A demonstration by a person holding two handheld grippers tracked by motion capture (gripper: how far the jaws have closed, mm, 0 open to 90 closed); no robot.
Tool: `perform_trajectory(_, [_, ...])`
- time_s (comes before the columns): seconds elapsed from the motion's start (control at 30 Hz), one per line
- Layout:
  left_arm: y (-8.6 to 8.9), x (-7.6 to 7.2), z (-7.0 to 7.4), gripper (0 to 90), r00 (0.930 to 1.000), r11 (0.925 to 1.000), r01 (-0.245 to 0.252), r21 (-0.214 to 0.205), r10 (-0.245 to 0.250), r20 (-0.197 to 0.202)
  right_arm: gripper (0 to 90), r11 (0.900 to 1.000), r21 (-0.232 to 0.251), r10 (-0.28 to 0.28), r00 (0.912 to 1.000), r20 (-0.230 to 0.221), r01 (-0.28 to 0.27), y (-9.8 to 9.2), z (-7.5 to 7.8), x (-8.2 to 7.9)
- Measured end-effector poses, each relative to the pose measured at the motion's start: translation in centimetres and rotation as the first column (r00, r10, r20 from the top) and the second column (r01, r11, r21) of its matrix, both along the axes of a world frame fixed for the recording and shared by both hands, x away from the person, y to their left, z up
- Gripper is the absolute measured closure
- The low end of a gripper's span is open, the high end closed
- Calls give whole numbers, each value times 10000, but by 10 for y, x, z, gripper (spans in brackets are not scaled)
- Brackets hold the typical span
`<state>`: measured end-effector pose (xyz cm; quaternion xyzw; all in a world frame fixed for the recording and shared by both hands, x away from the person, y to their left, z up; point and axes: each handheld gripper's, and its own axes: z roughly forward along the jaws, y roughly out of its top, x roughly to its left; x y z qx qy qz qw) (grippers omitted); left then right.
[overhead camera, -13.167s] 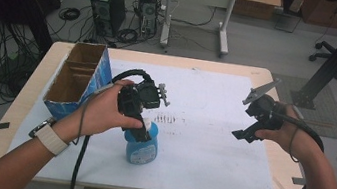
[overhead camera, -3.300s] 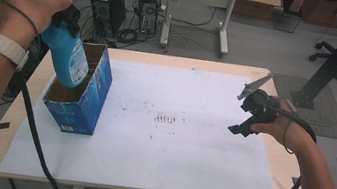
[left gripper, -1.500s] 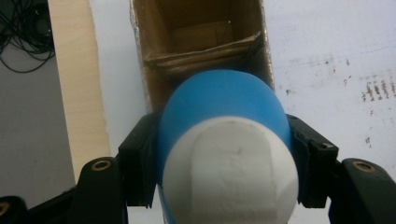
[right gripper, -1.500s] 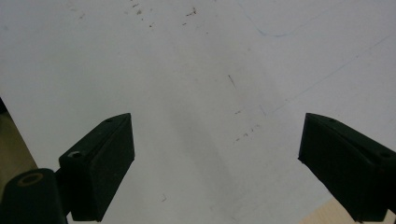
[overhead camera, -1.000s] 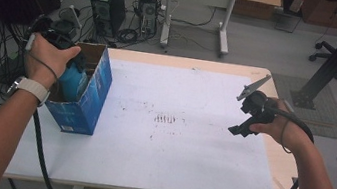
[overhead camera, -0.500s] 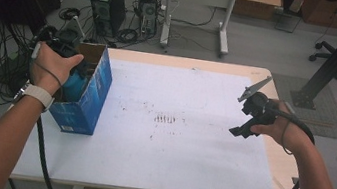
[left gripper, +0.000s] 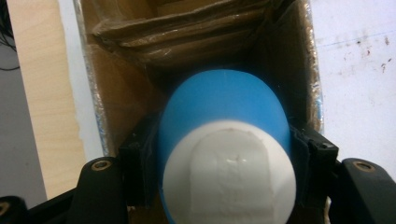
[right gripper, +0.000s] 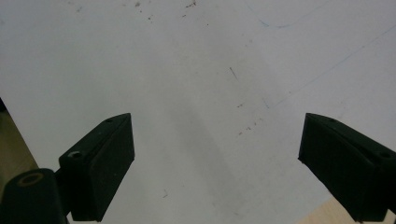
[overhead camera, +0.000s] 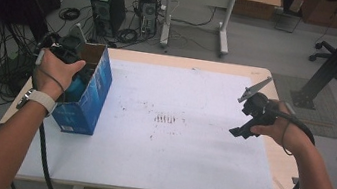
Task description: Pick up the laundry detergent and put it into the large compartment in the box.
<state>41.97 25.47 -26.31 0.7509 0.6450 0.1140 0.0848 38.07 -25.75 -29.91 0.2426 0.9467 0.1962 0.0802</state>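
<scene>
Blue bottle (left gripper: pixel 224 140) clamped in my left gripper (left gripper: pixel 224 186), inside cardboard box (left gripper: pixel 116 93); right gripper (right gripper: pixel 215 163) wide open, empty, over white sheet (right gripper: pixel 187 70).

One blue bottle (left gripper: pixel 224 140), one open cardboard box (overhead camera: pixel 86 93), two grippers and one table (overhead camera: pixel 221 68).

I see a round blue plastic bottle with a white cap (left gripper: pixel 224 154) standing upright, partly down inside the open blue cardboard box (overhead camera: pixel 86 96). The box is brown inside, and its top flaps are open. It stands upright on the table, near the far left corner, close to the left edge.
</scene>
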Motion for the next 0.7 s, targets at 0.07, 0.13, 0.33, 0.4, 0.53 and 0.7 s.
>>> perform_trajectory(0.07, [0, 0, -2, 374, 10000, 10000, -18, -6, 18, 62, 108, 10000, -7, -12, 10000, -8, 12, -1, -1, 0])
perform_trajectory(0.13, [0, 1, -4, 374, 10000, 10000, 26, 34, -26, -2, 107, 10000, 13, -20, 10000, -7, 20, -1, -1, -1])
perform_trajectory(0.33, [0, 1, -11, 374, 10000, 10000, -2, 26, 3, -60, 107, 10000, 4, -48, 10000, -13, 48, -2, -1, -1])
perform_trajectory(0.4, [1, 1, -12, 373, 10000, 10000, 12, 23, -11, -63, 107, 10000, -2, -51, 10000, -18, 51, -3, -1, -1])
perform_trajectory(0.53, [1, 1, -13, 373, 10000, 10000, 5, 9, -5, -45, 107, 10000, -1, -42, 10000, -34, 42, -2, -2, -1])
perform_trajectory(0.7, [1, 0, -13, 373, 10000, 10000, 0, 9, 0, 7, 108, 10000, 7, -44, 10000, -45, 44, -1, -2, -1])
